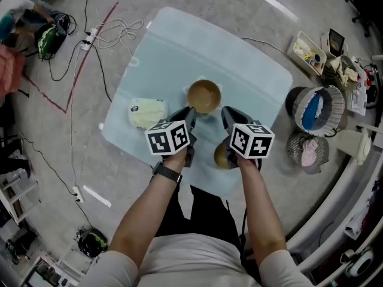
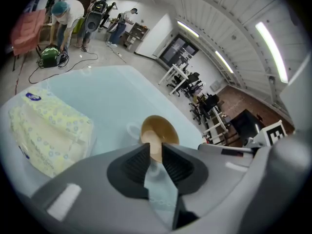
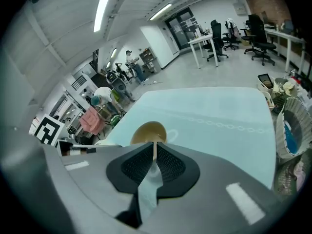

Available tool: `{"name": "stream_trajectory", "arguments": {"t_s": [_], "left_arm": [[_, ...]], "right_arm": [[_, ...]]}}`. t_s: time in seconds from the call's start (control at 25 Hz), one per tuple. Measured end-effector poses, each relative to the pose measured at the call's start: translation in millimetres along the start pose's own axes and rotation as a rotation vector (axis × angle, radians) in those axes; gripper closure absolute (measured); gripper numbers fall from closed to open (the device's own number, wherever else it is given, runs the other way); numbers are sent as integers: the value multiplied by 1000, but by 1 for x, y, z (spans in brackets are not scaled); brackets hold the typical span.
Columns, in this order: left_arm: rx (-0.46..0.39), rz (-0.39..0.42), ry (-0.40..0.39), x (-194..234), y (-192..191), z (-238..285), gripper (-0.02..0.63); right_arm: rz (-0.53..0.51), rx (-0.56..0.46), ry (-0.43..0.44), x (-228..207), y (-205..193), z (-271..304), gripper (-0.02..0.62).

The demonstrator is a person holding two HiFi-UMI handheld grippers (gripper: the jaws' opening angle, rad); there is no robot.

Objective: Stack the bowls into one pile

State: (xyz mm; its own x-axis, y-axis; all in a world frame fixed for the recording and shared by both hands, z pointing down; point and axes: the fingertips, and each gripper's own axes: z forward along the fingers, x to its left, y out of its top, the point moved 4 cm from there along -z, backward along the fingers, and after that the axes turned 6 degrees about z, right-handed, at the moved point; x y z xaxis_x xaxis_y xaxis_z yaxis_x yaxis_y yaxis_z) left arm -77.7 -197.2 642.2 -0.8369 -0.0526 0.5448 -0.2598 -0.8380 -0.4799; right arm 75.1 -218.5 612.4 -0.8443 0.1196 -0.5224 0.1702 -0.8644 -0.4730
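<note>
Round tan bowl (image 1: 204, 95) on pale blue surface (image 1: 179, 52), just beyond left gripper (image 1: 191, 115), jaws slightly parted, and right gripper (image 1: 226, 116), closed, empty.

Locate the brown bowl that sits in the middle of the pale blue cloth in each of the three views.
Head view: the bowl is just above the picture's centre, mid-cloth.
Left gripper view: the bowl is straight ahead, a little below centre.
Right gripper view: the bowl is slightly left of centre, a little below the middle.
Shared landmark: the pale blue tablecloth under the bowl in all three.
</note>
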Motion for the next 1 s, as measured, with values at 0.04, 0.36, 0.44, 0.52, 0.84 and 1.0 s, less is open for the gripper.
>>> {"name": "stream_trajectory", "arguments": {"t_s": [0.04,0.36,0.44,0.52,0.84,1.0], "left_arm": [[-4,-7,9,2,1,2,569],[-14,-42,47,20,9,15,554],[-11,-49,43,21,10,18,551],[-8,-50,40,24,11,22,549],[13,-37,42,32,15,33,549],[20,-27,49,29,14,34,557]], "right_arm": [[1,5,4,-1,1,4,565],[8,47,-1,-10,10,36,558],[10,57,-9,-13,10,42,555],[18,67,-14,-15,9,49,538],[52,127,-31,-17,1,68,540],[62,133,-41,-19,-1,66,557]]}}
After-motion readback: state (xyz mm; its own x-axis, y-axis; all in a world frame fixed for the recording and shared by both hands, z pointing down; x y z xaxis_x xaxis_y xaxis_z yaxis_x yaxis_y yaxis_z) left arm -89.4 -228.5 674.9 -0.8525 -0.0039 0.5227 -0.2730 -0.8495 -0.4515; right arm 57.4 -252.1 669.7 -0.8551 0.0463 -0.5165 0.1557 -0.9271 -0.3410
